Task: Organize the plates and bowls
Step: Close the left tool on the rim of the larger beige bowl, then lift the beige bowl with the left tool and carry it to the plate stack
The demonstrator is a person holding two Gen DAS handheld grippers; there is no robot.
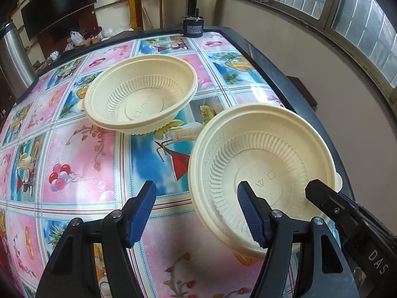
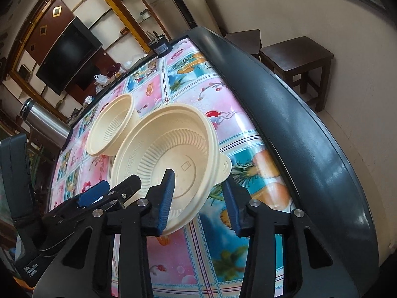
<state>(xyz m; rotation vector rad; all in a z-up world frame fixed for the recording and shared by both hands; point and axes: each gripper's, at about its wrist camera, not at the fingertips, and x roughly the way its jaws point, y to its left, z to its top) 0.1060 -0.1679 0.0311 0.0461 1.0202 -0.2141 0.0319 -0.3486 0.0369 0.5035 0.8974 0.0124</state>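
Note:
Two cream ribbed plastic bowls stand on a colourful patterned tablecloth. The far bowl [image 1: 140,93] sits mid-table; it also shows in the right wrist view [image 2: 111,126]. The near bowl [image 1: 265,173] sits near the table's right edge, tilted; in the right wrist view [image 2: 171,159] it has a small tab handle. My left gripper [image 1: 198,211] is open, its right finger over the near bowl's left rim. My right gripper [image 2: 201,196] is open around the near bowl's rim, one finger inside, one outside. Its finger shows in the left wrist view [image 1: 320,191].
The table's dark raised edge [image 2: 285,104] runs along the right. A small black device [image 1: 193,26] stands at the far edge. A steel cylinder [image 1: 12,57] stands beyond the far left corner. Wooden stools [image 2: 297,57] stand by the wall.

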